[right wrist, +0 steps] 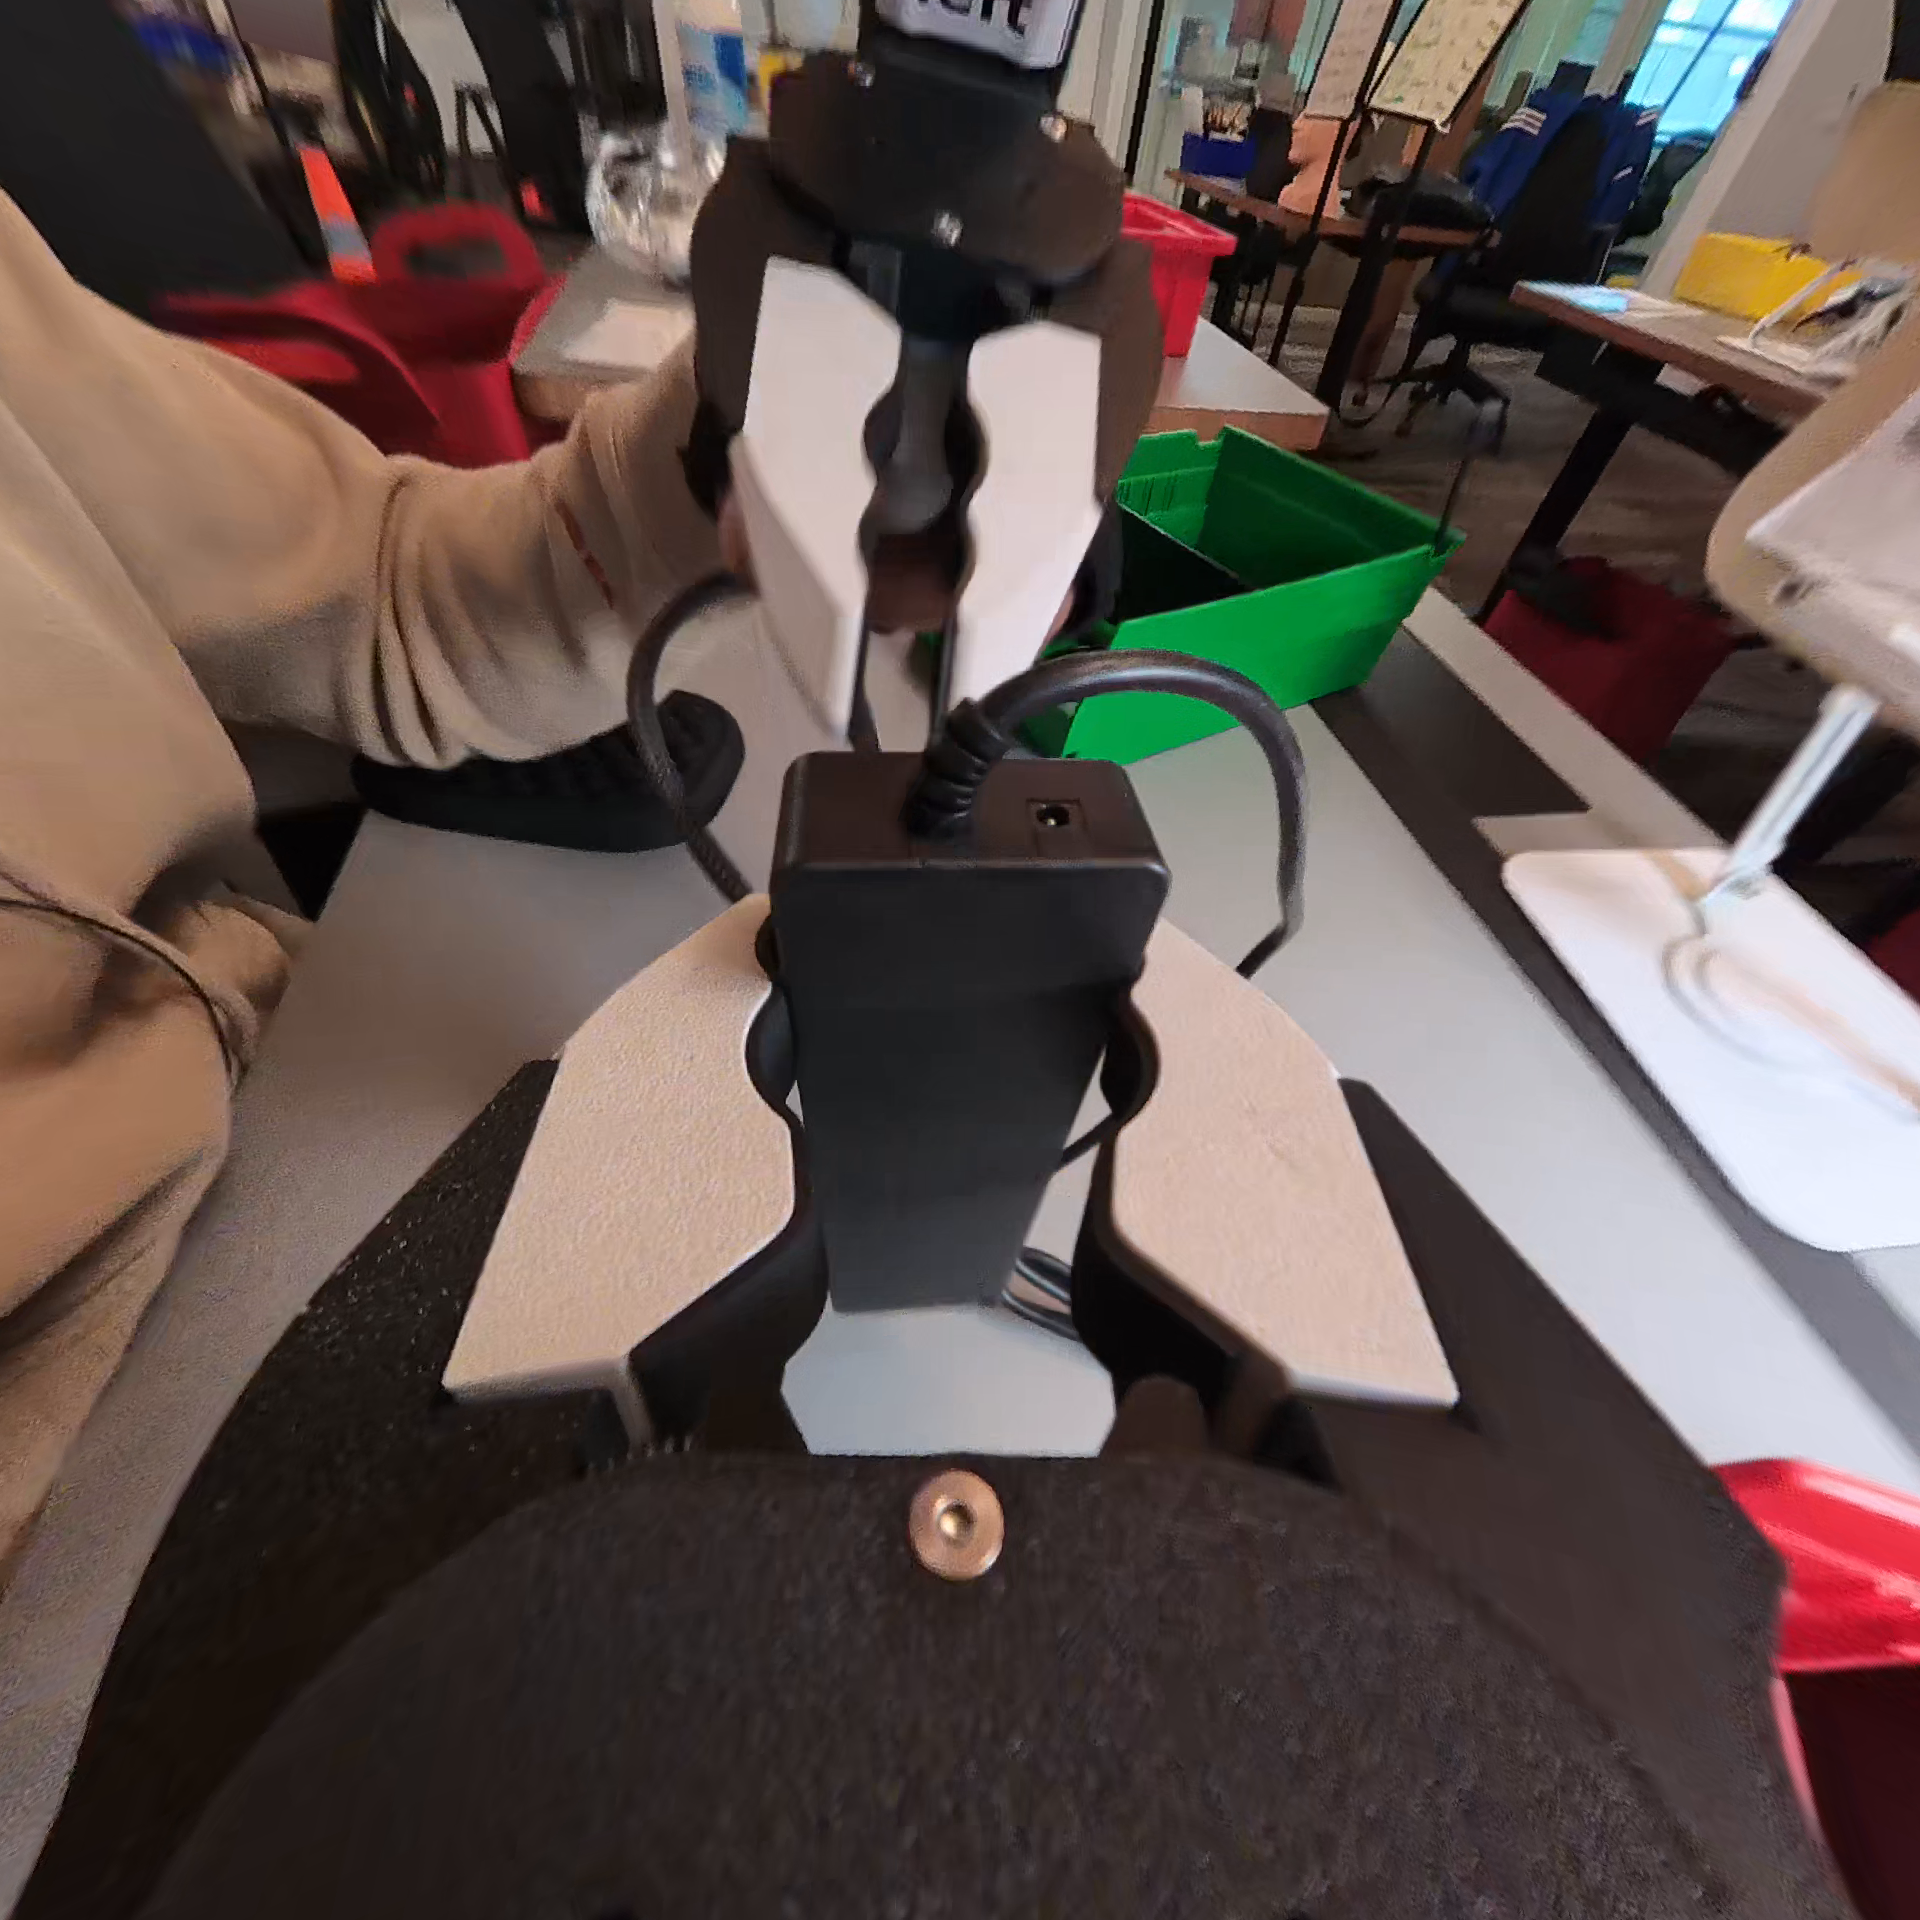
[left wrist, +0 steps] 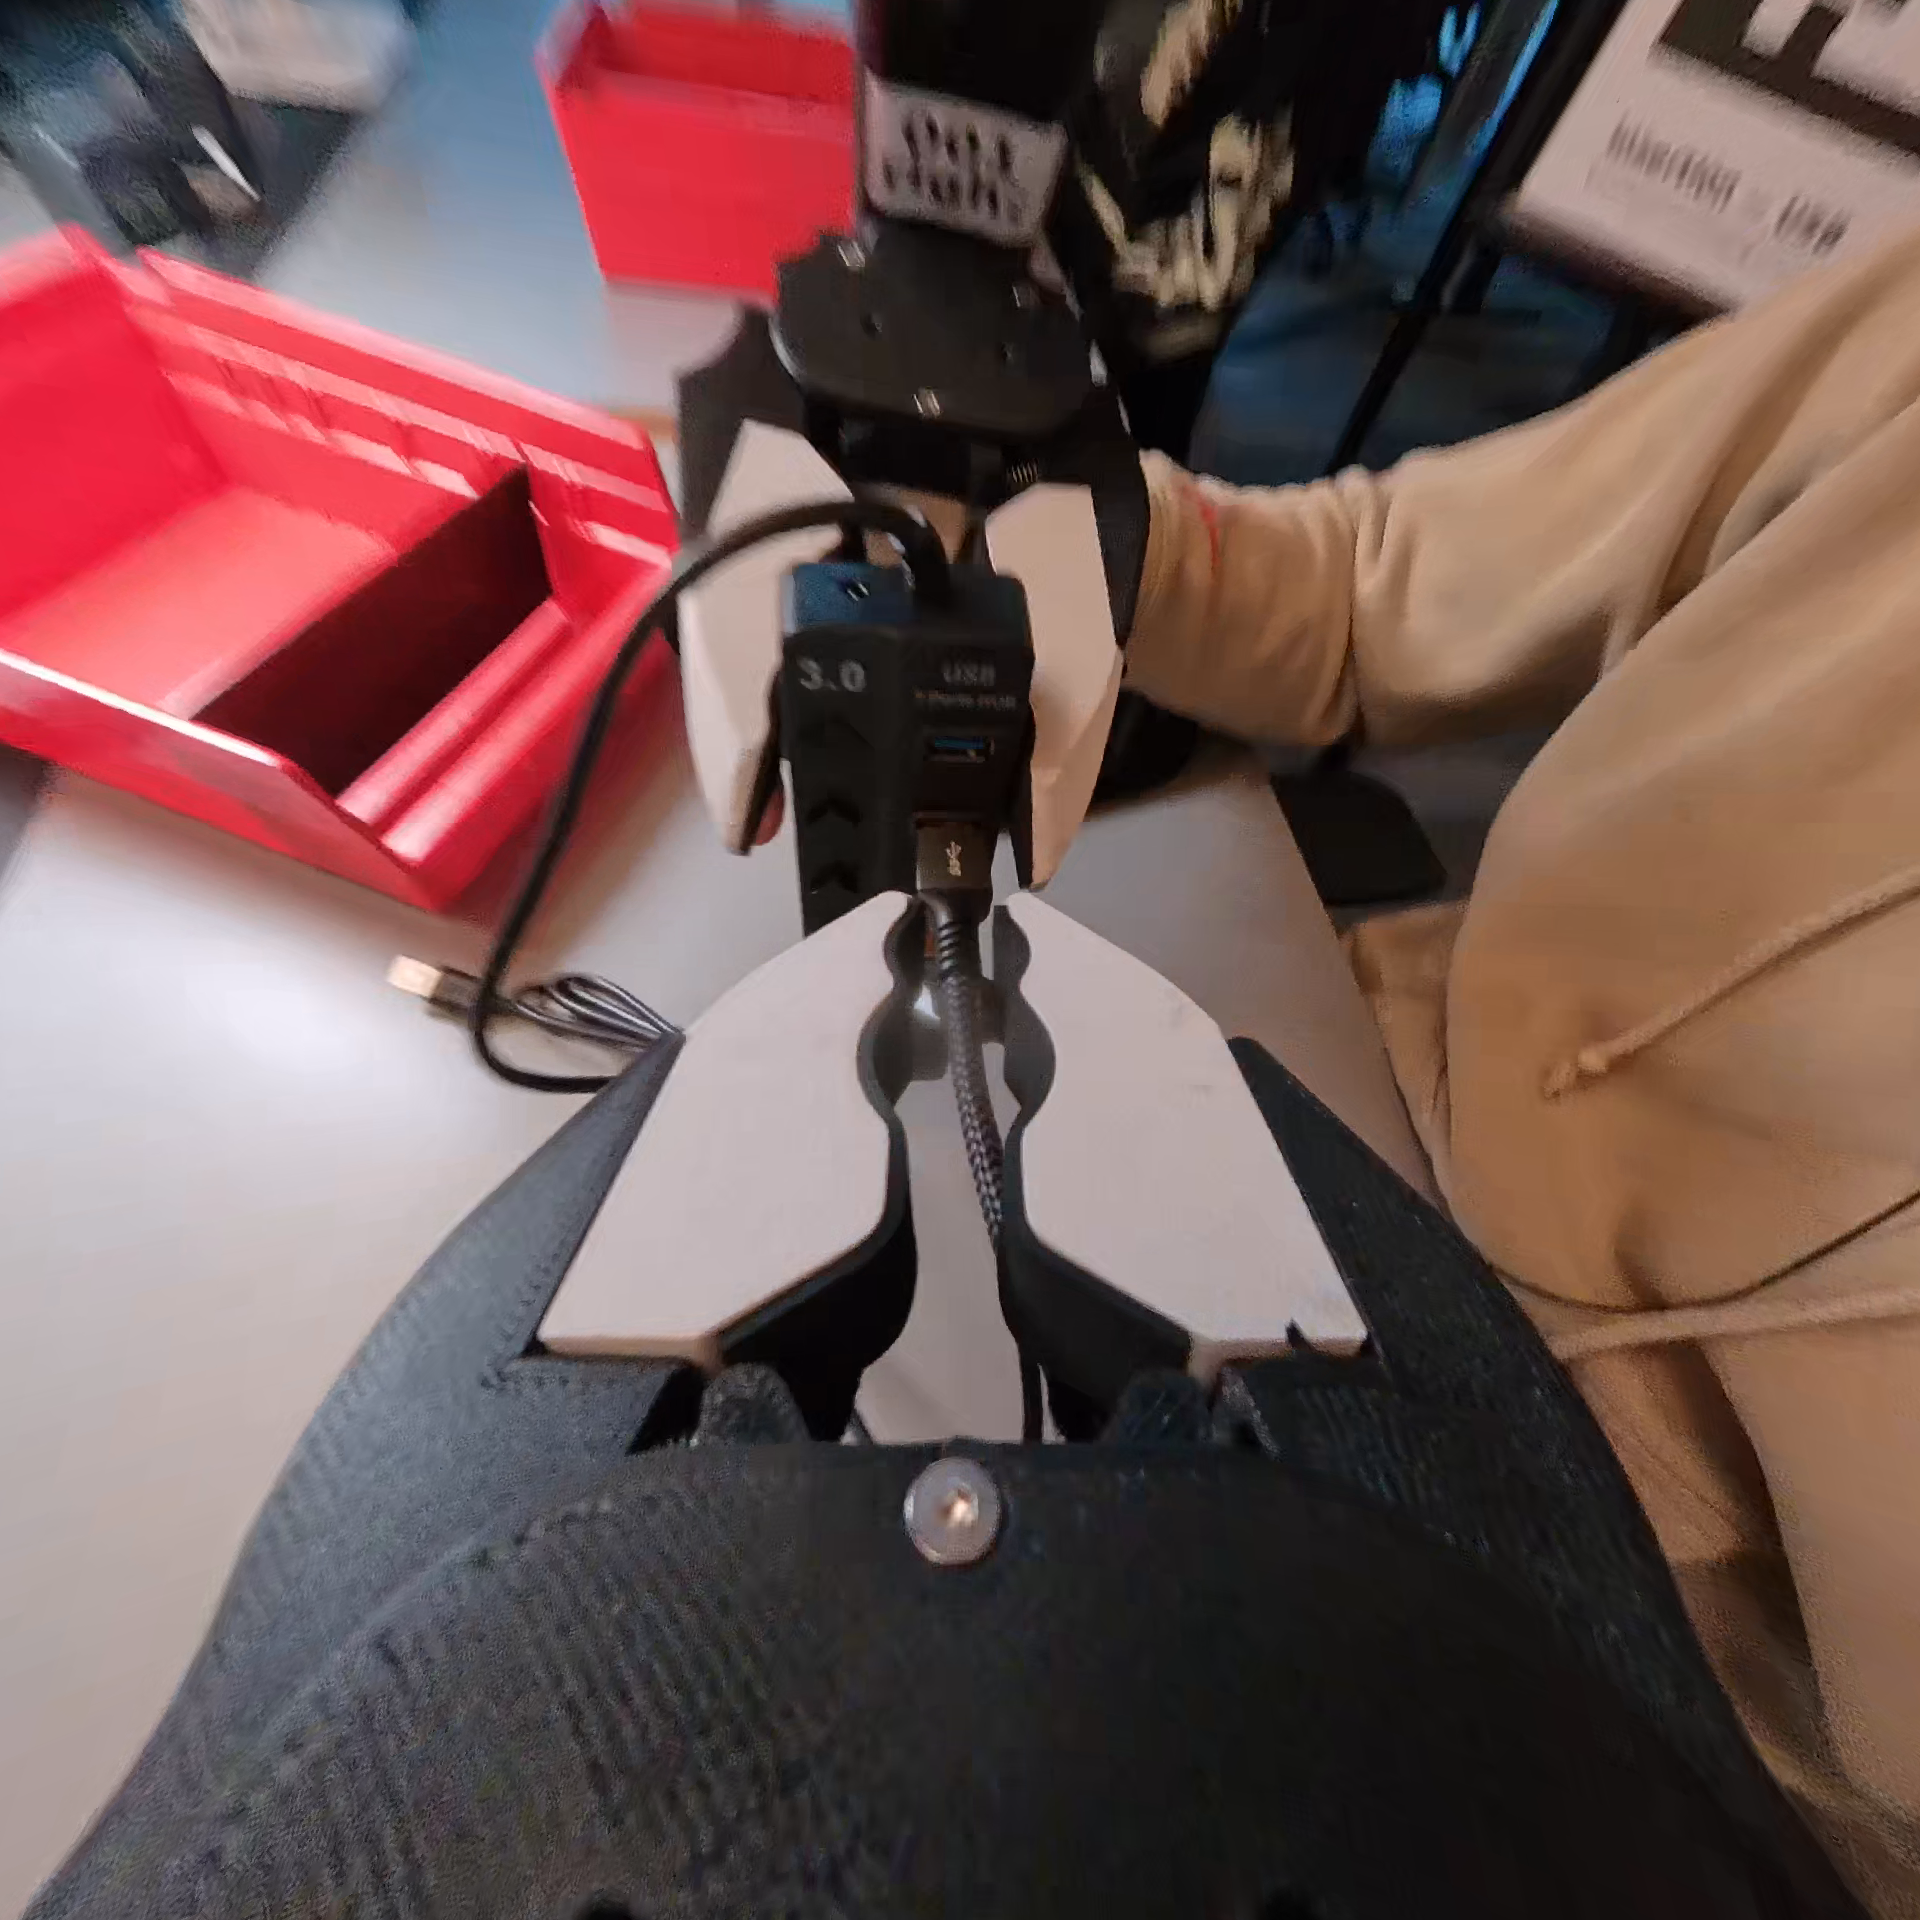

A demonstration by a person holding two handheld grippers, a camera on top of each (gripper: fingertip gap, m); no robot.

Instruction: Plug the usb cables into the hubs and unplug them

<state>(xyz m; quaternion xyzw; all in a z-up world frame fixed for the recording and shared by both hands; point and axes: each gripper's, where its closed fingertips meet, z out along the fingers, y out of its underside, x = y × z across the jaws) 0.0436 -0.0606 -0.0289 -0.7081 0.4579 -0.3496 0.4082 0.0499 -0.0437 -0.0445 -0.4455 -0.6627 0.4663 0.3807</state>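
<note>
In the left wrist view my left gripper [left wrist: 945,914] is shut on a black braided USB cable [left wrist: 971,1091], just behind its plug [left wrist: 948,857]. The plug sits in a lower port of a black USB hub [left wrist: 899,707]. The right gripper's white fingers [left wrist: 1070,769] hold the hub from the far side, above the table. In the right wrist view my right gripper [right wrist: 961,940] is shut on the hub [right wrist: 956,1039], with the left gripper [right wrist: 914,623] facing it just beyond. The hub's own black cable [right wrist: 1164,681] loops away, and its loose plug [left wrist: 431,982] lies on the table.
An open red bin [left wrist: 260,582] lies at the left and another red bin [left wrist: 707,156] stands behind. A green bin [right wrist: 1278,592] lies beyond the hub. A white lamp base [right wrist: 1714,1039] stands at the right. A person's beige sleeves [left wrist: 1507,582] reach in over the grey table [left wrist: 208,1195].
</note>
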